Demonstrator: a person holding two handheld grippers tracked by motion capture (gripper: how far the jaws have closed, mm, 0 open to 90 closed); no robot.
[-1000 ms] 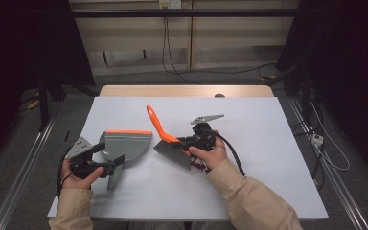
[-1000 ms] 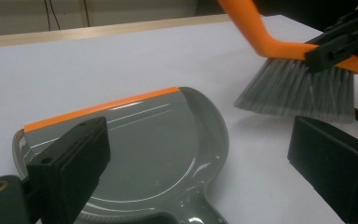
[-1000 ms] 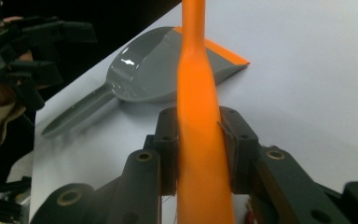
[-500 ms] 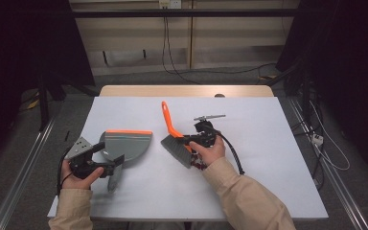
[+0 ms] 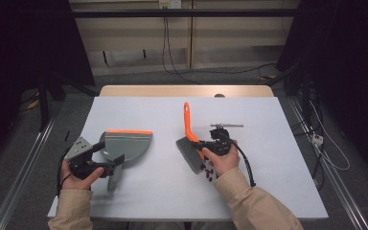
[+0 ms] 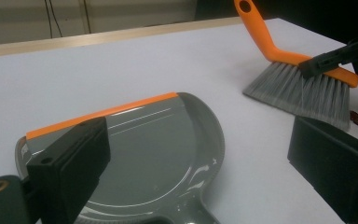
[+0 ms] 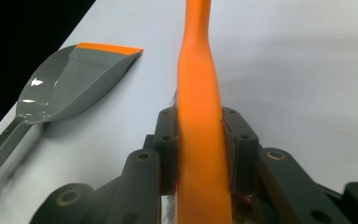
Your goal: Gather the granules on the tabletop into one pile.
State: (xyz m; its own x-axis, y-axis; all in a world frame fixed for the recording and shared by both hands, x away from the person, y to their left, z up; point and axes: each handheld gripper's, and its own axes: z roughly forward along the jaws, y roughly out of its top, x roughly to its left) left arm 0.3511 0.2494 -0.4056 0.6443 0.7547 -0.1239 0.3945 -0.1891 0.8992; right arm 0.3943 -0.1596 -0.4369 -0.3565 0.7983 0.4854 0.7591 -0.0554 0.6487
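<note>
While right tongs [image 7: 200,140] clamp the brush [image 5: 188,143], brown bits [image 5: 208,171] lie beside its bristles.

Orange-handled grey brush [image 5: 189,143] bristles down, grey orange-lipped dustpan [image 5: 127,144] flat, well apart

Right gripper [image 5: 206,146] clamps the orange-handled brush [image 5: 189,142] mid-tabletop [image 5: 268,191], bristles down beside small dark pellets [image 5: 208,171]. Left gripper [image 5: 106,163] sits at the grey dustpan [image 5: 126,143] handle near the left edge; grip state unclear.
</note>
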